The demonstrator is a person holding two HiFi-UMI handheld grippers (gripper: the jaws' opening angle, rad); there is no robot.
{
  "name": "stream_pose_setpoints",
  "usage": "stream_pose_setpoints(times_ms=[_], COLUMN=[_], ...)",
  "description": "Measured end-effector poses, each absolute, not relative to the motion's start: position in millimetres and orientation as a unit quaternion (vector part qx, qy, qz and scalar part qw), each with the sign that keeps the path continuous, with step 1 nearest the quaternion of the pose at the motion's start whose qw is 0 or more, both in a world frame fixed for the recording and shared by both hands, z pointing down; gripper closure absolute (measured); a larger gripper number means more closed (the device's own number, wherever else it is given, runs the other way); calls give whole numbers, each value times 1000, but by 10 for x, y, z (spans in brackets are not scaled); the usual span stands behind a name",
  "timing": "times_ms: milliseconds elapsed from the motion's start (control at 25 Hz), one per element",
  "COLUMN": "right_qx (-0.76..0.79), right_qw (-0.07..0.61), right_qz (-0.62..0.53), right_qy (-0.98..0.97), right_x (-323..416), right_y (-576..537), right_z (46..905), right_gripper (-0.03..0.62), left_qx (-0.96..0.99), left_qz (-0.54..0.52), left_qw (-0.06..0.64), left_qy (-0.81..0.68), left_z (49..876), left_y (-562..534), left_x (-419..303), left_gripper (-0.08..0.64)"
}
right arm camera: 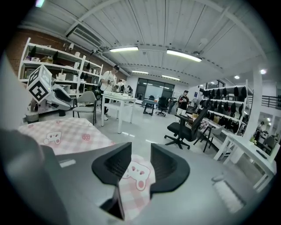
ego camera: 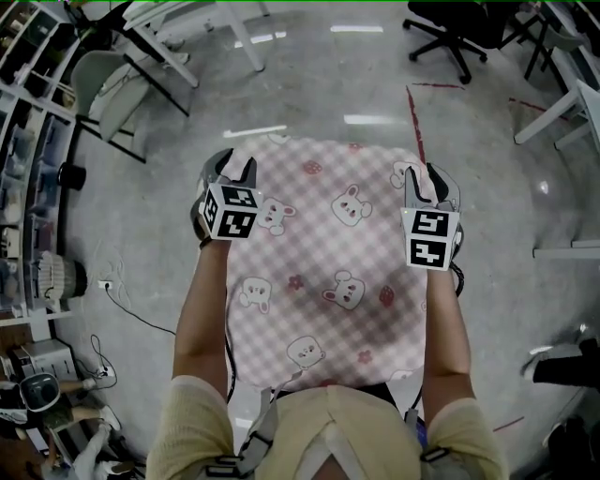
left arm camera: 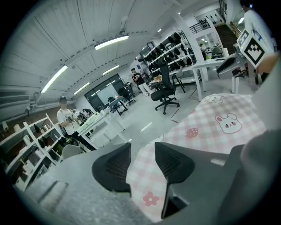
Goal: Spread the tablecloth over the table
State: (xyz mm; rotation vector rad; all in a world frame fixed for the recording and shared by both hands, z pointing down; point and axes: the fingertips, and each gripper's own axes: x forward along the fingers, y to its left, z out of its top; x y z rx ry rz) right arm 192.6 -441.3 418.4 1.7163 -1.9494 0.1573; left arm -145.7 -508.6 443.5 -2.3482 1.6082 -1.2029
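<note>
A pink checked tablecloth (ego camera: 328, 262) printed with rabbits and strawberries lies flat over a small table in the head view. My left gripper (ego camera: 234, 167) is at the cloth's far left corner, my right gripper (ego camera: 427, 178) at its far right corner. In the left gripper view the jaws of the left gripper (left arm camera: 142, 160) stand apart, and the cloth edge (left arm camera: 145, 184) runs loosely through the gap. In the right gripper view the right gripper (right arm camera: 140, 165) is likewise open, with a cloth corner (right arm camera: 136, 176) bearing a rabbit lying between the pads, unpressed.
Grey polished floor surrounds the table. White shelving (ego camera: 28, 141) and a grey chair (ego camera: 103, 89) stand to the left, a black office chair (ego camera: 459, 28) and white desks (ego camera: 572, 103) far right. Cables and a socket strip (ego camera: 108, 286) lie on the floor left. People stand in the background (left arm camera: 66, 116).
</note>
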Motion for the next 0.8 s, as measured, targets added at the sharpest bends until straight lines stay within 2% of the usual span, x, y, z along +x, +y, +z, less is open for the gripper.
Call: stream_pose_setpoints(times_ms=[280,480,720,800], right_qx=[640,643,646,646], right_qw=[263,256,244,240], right_qz=[63,67,69,71], right_qy=[-720,-719,-720,-721], right_x=[1922,1852,1740,1676], right_y=[-4162,-3942,-3594,-3460], right_z=[4141,4032,3859,3862], right_gripper=[449,451,459,463], left_qx=[-781,-791,-802,-802], left_qz=[-354,-336,-316,-307], left_qw=[-11,-23,-21,-18], left_qy=[515,511,507,511], left_z=[4386,4267,4040,3984], left_y=[-4788,-4550,-4164,-4029], left_x=[-1357,-1373,-1432,-1488], left_gripper=[379,445,476,506])
